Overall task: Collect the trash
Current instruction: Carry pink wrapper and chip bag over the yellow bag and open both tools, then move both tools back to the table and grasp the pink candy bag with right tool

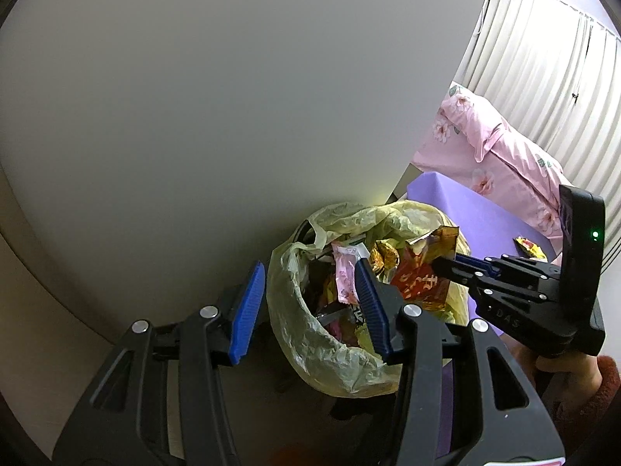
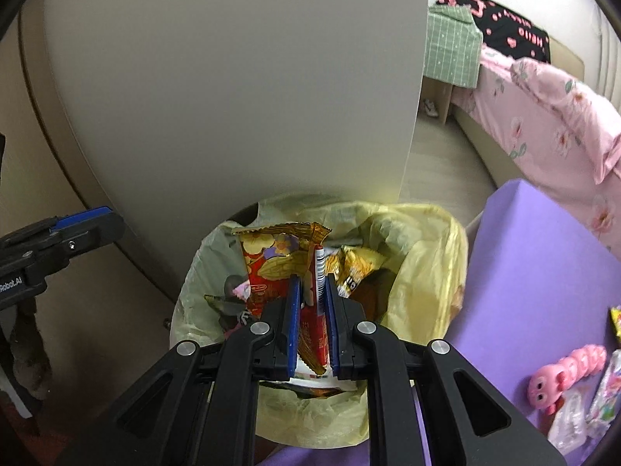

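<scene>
Bedroom corner behind a broad pale panel

A plain grey-white panel (image 2: pixel 233 97) fills most of both views. To its right stands a bed with pink floral bedding (image 2: pixel 543 116), a green checked pillow (image 2: pixel 450 50) at its head, and pale pleated curtains (image 1: pixel 543 58) behind it. Light wood floor (image 2: pixel 438 163) runs between, with a purple surface (image 2: pixel 535 252) nearer the camera.

The purple mat (image 2: pixel 543 256) carries a pink caterpillar toy (image 2: pixel 566 372) and several wrappers (image 2: pixel 605 392) (near its right edge).
</scene>
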### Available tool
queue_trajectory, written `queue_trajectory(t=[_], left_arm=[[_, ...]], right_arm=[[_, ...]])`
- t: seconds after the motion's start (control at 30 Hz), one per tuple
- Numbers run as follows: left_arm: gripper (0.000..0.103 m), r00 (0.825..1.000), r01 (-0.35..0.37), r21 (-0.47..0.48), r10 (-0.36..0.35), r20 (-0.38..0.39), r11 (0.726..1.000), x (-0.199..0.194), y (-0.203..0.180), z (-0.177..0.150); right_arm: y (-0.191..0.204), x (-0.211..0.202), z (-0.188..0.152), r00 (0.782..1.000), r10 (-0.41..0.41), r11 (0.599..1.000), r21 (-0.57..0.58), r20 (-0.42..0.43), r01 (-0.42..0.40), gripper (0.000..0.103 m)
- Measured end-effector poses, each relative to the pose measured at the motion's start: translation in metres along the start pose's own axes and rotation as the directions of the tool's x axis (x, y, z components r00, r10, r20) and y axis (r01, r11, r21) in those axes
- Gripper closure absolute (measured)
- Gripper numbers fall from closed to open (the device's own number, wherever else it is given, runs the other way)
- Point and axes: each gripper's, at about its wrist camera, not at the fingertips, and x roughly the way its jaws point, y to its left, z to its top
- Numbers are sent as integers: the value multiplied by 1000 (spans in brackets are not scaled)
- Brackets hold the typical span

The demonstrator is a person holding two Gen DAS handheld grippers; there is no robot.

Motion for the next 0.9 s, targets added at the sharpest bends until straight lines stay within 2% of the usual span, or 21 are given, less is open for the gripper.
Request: queue_trajectory(t=[0.23,0.33,0.7,0.8,0.9], left_arm=[[57,1000,12,8,-11,-12,1000,4,-4,-3],[57,1000,14,10,-14,-8,1000,3,-4,-2],[56,1000,25,21,-24,-20,999,7,-8,-2],[56,999,40,23,-39,-31,999,11,-15,-3],[56,996,74,36,-72,-53,997,18,-30,-6]], right_arm=[[-7,2,-2,999,41,998,43,-12,-40,87],[-9,0,-2,999,48,998,50,-4,-48,66],[-20,-22,-10,999,11,998,64,41,-14,65],[-27,-39,-19,997,-29,998,56,69,25,65],[-40,-61,-30,989,-111,993,53,97,107,65]])
